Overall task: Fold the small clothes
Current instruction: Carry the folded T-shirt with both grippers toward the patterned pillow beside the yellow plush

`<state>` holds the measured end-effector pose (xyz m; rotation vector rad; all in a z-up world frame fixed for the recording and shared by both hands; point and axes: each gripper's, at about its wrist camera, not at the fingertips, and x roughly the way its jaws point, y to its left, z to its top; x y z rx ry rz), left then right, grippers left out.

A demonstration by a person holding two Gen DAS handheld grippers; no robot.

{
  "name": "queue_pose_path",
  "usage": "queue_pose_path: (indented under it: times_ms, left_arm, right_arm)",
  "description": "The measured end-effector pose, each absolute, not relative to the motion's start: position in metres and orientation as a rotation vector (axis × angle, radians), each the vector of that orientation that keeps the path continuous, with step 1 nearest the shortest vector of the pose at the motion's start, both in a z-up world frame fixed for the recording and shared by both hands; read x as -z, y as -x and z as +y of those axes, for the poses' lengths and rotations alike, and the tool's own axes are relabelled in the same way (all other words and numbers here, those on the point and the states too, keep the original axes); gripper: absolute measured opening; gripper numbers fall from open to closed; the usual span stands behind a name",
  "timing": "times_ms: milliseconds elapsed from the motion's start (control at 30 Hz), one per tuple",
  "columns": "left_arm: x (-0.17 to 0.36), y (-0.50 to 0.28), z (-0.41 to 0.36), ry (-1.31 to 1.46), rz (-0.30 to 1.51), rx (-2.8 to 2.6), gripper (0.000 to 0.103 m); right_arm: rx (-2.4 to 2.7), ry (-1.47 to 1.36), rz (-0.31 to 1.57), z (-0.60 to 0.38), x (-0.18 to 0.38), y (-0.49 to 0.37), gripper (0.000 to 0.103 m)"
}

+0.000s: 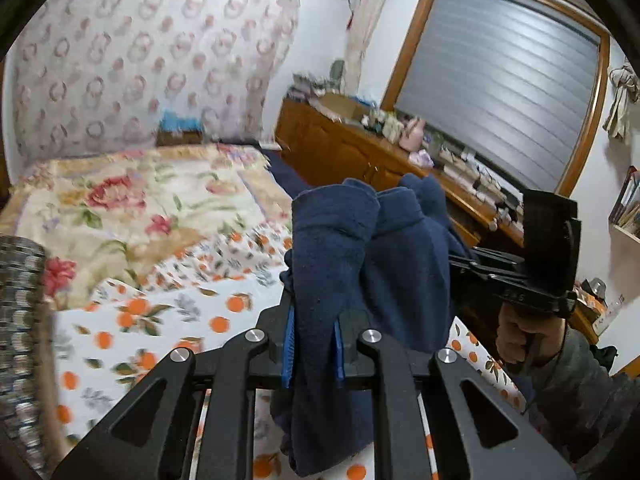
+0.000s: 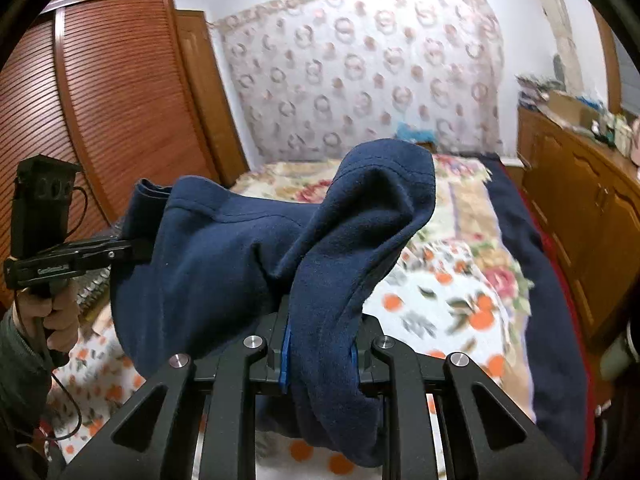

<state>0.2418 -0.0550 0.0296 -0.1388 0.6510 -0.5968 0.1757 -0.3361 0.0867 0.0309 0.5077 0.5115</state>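
Black linkage arms fill the lower edge of both wrist views, and between them the blue pads are clamped on cloth. In the left wrist view the left gripper [image 1: 314, 354] pinches a fold of a navy fleece garment [image 1: 360, 248], the fabric bunched between both pads and rising above them in two rounded humps. In the right wrist view the right gripper [image 2: 320, 354] likewise grips a thick fold of the same garment, which peaks above the jaws and drapes leftward to the other gripper. The garment hangs between the two grippers, lifted clear of the bed [image 1: 168, 292]; its lower edge trails below the jaws in both views.

The person's right hand [image 1: 520, 336] shows at the right of the left wrist view, wrapped round a black handle, with a grey sleeve [image 1: 584, 376] behind it. A sheet printed with oranges covers the near bed; a floral blanket [image 1: 132, 200] lies further back. Beyond stand a wooden dresser [image 1: 340, 148] cluttered with small items, a window with a grey blind [image 1: 496, 80], and a patterned wall hanging [image 1: 152, 52]. A louvred wooden wardrobe [image 2: 116, 92] occupies the far left of the right wrist view.
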Motion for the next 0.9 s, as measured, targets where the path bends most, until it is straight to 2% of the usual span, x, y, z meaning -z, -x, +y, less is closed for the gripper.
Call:
queue_pose_path:
  times_ms: [300,500,733,900]
  left_arm:
    - [-0.06,-0.203,0.032,0.15,0.54,0.422,0.016]
    - [-0.067,-0.177,0.092,0.175,0.482,0.276,0.016]
    - [-0.045,-0.16,0.158,0.248,0.453,0.117,0.016]
    - [-0.008,-0.149,0.19,0.343,0.482,0.044,0.016]
  right_arm:
    - [-0.676,0.059,0.415,-0.26,-0.114,-0.189,0.021]
    - [-0.786,0.144,0.372,-0.189,-0.13,-0.229,0.021]
    - [-0.896,0.259,0.359,-0.103,-0.139,-0.3,0.021]
    - [-0.961,0.362,0.392,-0.03,-0.131,-0.346,0.021]
